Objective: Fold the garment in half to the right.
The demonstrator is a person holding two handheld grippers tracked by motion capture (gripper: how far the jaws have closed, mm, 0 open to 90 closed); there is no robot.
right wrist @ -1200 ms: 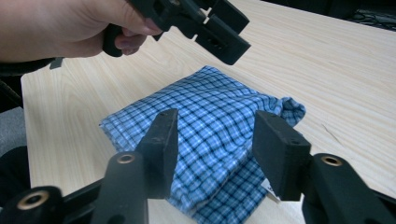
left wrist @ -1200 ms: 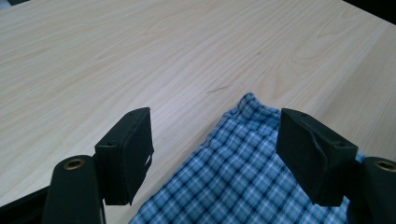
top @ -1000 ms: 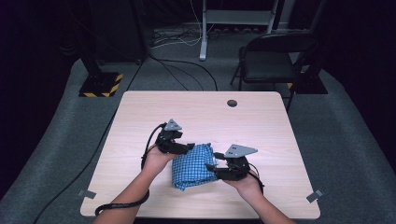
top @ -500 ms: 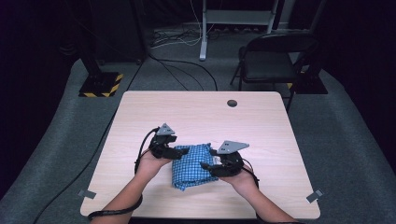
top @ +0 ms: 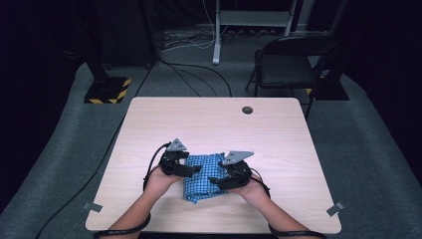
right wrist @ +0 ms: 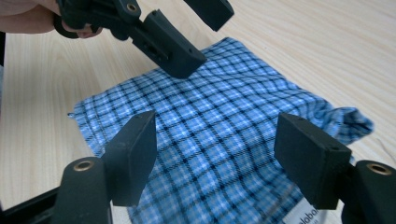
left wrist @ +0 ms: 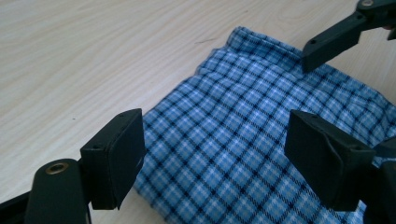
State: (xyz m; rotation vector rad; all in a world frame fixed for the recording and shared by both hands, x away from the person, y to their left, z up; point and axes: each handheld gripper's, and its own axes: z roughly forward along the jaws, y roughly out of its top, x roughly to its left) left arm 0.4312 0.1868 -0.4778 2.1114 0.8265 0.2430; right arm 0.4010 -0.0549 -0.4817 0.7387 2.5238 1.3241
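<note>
Left tongs point(top: 195, 169) at 9 o'clock of the folded blue-and-white checked cloth point(top: 205, 175), jaws apart over its edge, nothing clamped. The cloth lies flat on the light wood tabletop point(top: 209, 124), near its 6 o'clock edge. Right tongs point(top: 215, 181) at the cloth's 3 o'clock side, jaws have just been opening, fabric under the gap but not pinched.

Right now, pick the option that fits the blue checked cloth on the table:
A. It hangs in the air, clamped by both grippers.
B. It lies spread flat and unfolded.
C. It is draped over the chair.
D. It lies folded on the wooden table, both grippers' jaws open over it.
D: the blue checked cloth lies folded on the table, with the left gripper and the right gripper open above it, pressing nothing.
</note>
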